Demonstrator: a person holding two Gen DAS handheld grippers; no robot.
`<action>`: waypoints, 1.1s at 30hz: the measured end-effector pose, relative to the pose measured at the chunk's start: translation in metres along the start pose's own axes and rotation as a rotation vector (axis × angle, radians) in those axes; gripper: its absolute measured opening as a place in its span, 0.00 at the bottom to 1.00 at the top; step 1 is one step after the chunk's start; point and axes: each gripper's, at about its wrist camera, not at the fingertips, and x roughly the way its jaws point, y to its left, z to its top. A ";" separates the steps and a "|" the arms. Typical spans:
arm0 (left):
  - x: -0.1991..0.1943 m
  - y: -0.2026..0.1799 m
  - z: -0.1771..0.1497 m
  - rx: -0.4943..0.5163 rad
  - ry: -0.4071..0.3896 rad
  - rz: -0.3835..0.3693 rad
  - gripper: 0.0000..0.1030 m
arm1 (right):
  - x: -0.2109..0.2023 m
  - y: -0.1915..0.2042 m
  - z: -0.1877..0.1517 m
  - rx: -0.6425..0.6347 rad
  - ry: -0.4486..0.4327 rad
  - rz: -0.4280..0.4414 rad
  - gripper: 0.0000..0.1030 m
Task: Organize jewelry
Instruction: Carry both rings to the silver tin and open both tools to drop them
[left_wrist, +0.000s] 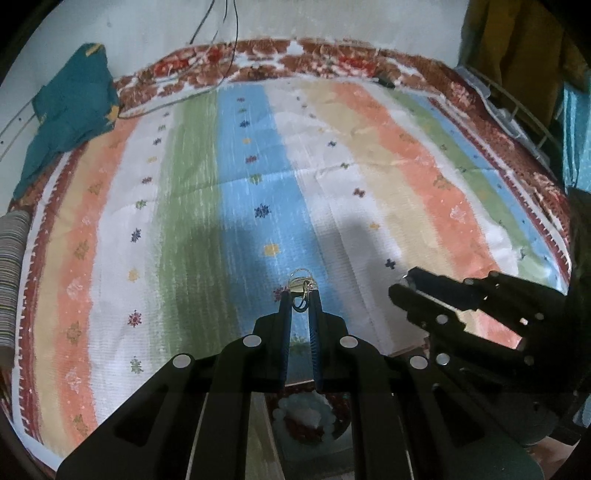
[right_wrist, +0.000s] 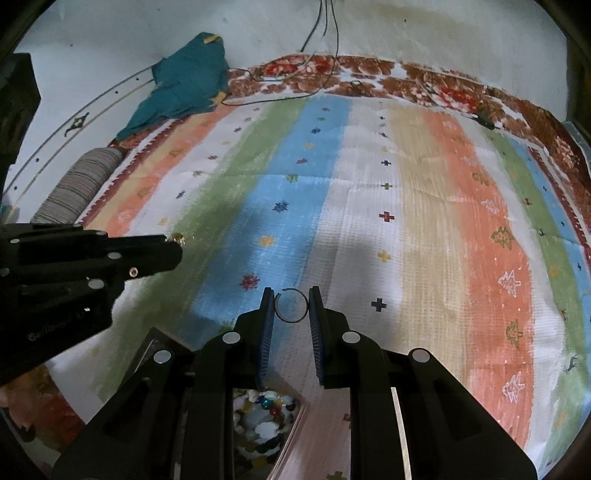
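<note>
The left gripper (left_wrist: 300, 293) is pinched on a cluster of small rings (left_wrist: 302, 283), the right gripper (right_wrist: 291, 301) clamps 1 thin open ring (right_wrist: 291, 305), both above the striped bedspread (left_wrist: 207, 177); a slack grip could drop either into the folds

Matt woven cloth bedspread (left_wrist: 236, 177)

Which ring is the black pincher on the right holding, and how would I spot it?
Find the striped bedspread, then the right gripper above its blue stripe. Between its blue pads sits a thin dark wire ring. Unlike the left gripper's shiny gold cluster, it is plain and has a gap.
</note>
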 end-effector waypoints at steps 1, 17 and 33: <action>-0.004 0.000 -0.001 -0.002 -0.009 -0.003 0.08 | -0.003 0.000 -0.002 0.000 -0.005 0.002 0.19; -0.040 -0.010 -0.027 0.023 -0.083 -0.030 0.08 | -0.041 0.011 -0.018 -0.015 -0.070 0.043 0.19; -0.064 -0.012 -0.053 0.017 -0.119 -0.057 0.09 | -0.059 0.018 -0.038 -0.018 -0.060 0.121 0.19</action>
